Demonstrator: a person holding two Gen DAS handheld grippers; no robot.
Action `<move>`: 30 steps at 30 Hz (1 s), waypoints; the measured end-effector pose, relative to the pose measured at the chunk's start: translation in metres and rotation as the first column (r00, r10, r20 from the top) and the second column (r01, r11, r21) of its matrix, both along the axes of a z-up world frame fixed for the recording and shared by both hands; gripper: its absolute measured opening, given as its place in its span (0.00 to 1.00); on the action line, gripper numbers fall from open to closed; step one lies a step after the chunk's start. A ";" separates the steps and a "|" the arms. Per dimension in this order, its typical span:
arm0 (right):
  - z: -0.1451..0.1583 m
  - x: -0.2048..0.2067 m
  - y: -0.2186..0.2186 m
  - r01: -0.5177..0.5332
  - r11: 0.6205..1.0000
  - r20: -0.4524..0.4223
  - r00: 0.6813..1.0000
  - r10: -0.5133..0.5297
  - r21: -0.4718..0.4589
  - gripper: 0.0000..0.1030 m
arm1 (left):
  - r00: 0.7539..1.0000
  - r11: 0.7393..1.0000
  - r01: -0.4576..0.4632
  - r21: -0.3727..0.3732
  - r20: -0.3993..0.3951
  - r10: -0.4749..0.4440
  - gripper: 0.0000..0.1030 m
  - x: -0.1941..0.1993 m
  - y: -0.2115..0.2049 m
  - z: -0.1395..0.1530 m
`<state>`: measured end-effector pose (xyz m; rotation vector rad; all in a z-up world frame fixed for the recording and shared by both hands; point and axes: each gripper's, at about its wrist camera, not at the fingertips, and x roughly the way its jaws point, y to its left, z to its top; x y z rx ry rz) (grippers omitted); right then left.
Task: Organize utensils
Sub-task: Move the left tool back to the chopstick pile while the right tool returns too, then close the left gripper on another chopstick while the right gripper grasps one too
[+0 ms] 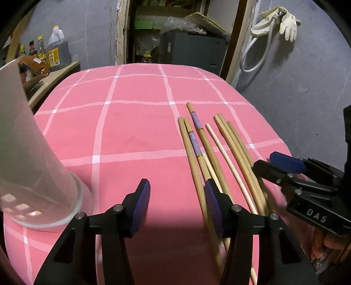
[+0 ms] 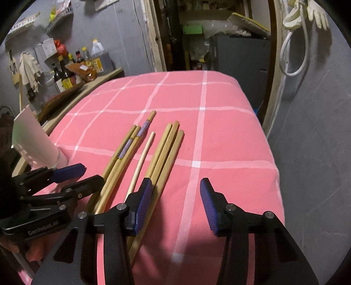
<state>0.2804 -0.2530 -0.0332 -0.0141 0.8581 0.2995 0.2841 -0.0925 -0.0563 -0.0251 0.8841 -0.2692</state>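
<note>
Only right view shows wall shelves [image 2: 33,20] — chopsticks [image 2: 166,151] in both.

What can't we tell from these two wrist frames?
- Chopsticks: near ends run under the left tongs in the left view and the right tongs in the right view; count unclear.
- Cup: rim cut off by the left view's edge, contents unseen.
- Bottles: labels too small, both views.

Near ends of the chopsticks [image 1: 219,157] behind gripper fingers; white cup [image 1: 33,153] top beyond frame edge
</note>
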 end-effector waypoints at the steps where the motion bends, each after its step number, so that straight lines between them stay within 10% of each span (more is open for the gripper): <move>1: 0.000 0.002 0.000 0.001 1.000 -0.006 1.000 -0.001 -0.001 0.41 | 1.000 1.000 0.000 0.003 -0.002 0.000 0.45 0.001 -0.001 -0.001; 15: -0.006 0.032 0.003 0.021 1.000 -0.068 0.997 -0.020 0.007 0.30 | 0.999 1.000 0.008 0.001 -0.033 -0.008 0.32 0.025 -0.008 -0.003; 30: -0.005 0.038 -0.015 0.089 0.970 -0.159 0.986 -0.054 0.224 0.06 | 0.996 0.998 0.008 -0.057 -0.086 -0.013 0.05 0.032 -0.008 0.001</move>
